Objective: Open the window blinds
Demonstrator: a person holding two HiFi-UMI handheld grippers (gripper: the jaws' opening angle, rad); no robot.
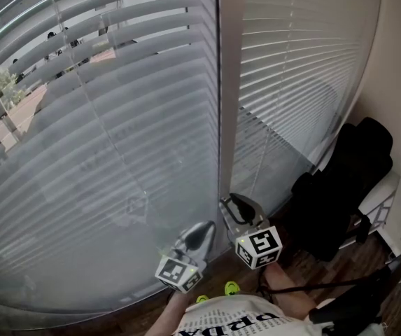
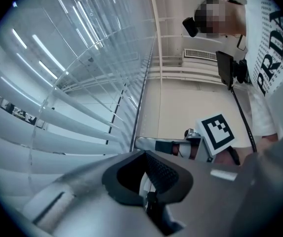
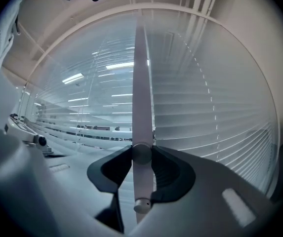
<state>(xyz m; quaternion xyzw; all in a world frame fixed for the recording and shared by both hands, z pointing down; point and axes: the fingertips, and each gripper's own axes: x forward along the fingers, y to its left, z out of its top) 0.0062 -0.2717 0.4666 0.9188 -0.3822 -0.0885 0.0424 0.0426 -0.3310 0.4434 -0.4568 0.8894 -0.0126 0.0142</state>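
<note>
Blinds (image 1: pixel 116 159), head view: two slatted panels fill the window ahead of you. Both claws sit low by the centre post (image 1: pixel 227 82), your right claw (image 1: pixel 238 205) towards the right panel and your left claw (image 1: pixel 199 233) just beside it. Left gripper view: left claw (image 2: pixel 145 156) narrow, with nothing nameable in it. Right gripper view: right claw (image 3: pixel 142 154) clamped on the tilt wand (image 3: pixel 141 98), whose long axis runs straight up from the jaws. Your next twist likely goes about that axis.
</note>
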